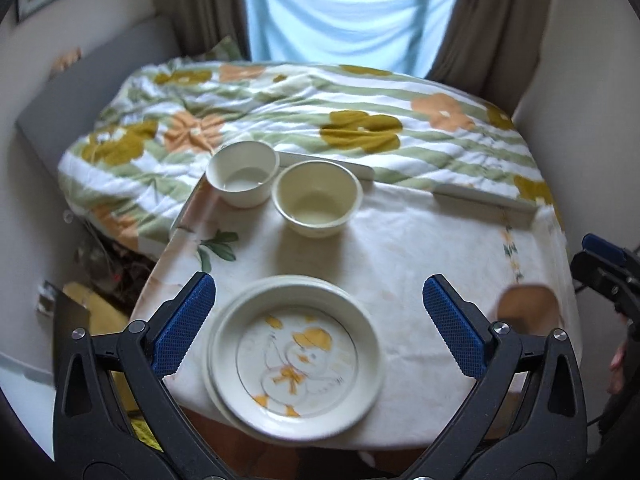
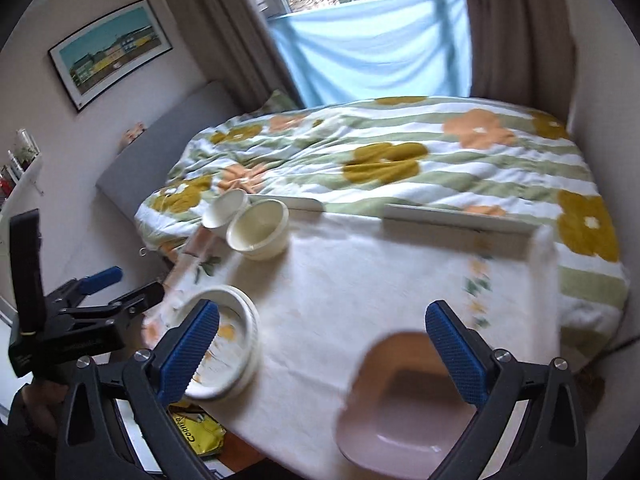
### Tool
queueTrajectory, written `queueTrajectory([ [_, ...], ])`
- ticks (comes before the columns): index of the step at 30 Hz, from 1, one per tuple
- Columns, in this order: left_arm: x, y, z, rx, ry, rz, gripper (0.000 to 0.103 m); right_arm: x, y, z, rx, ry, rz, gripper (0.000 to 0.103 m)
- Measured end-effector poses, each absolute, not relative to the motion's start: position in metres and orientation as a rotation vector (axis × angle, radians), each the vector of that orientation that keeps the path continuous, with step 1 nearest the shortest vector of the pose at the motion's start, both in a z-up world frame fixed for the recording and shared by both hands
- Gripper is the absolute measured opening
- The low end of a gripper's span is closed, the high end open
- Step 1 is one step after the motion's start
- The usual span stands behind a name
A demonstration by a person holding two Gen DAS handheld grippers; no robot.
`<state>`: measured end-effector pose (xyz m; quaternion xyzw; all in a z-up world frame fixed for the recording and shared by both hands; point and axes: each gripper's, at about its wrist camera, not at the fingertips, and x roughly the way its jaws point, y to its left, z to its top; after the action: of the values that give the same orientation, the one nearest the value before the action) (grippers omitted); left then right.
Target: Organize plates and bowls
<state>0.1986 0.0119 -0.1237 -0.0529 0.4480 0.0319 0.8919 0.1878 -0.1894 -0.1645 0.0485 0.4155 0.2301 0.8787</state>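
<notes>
While both grippers hang over the near edge of the table (image 1: 420,240), neither one grips anything. The left gripper (image 1: 319,322) has its blue pads (image 1: 184,320) spread wide, one on either side of the duck plate (image 1: 296,360), which lies between them without touching either. That plate sits flat, face up, on top of at least one more plate whose rim peeks out on its left. The duck stands roughly upright as the left wrist camera sees it, its cap toward the far side of the table.

Farther back, near the table's far left corner, two white bowls stand upright with mouths up: the small bowl (image 1: 243,178) at the corner and the wider bowl (image 1: 316,198) just beside it on the right, touching or nearly so.

The right gripper (image 2: 322,344) is likewise spread wide, with nothing held between its fingers. Below it, at the near right edge of the table, lies the pink dish (image 2: 396,412), open side up; its right part is hidden behind the right finger. It is squarish with rounded corners, so no long axis can be made out through the blur. Behind the table lies a flowered quilt (image 2: 400,160).
</notes>
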Motion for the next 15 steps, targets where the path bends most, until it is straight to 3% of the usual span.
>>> queueTrajectory([
  [8, 0.28, 0.09, -0.166, -0.339, 1.073, 0.021, 0.103, 0.273, -0.109, -0.187, 0.074, 1.014, 0.546, 0.103],
  [10, 0.302, 0.1, -0.185, -0.373, 1.112, 0.003, 0.093, 0.295, -0.089, -0.201, 0.06, 1.05, 0.54, 0.102],
  [12, 0.323, 0.106, -0.206, -0.398, 1.163, -0.025, 0.079, 0.316, -0.072, -0.22, 0.062, 1.097, 0.531, 0.094],
  [14, 0.342, 0.107, -0.225, -0.397, 1.203, -0.045, 0.072, 0.334, -0.06, -0.239, 0.087, 1.144, 0.528, 0.079],
  [15, 0.348, 0.107, -0.232, -0.391, 1.216, -0.049, 0.066, 0.34, -0.054, -0.246, 0.094, 1.164, 0.521, 0.077],
])
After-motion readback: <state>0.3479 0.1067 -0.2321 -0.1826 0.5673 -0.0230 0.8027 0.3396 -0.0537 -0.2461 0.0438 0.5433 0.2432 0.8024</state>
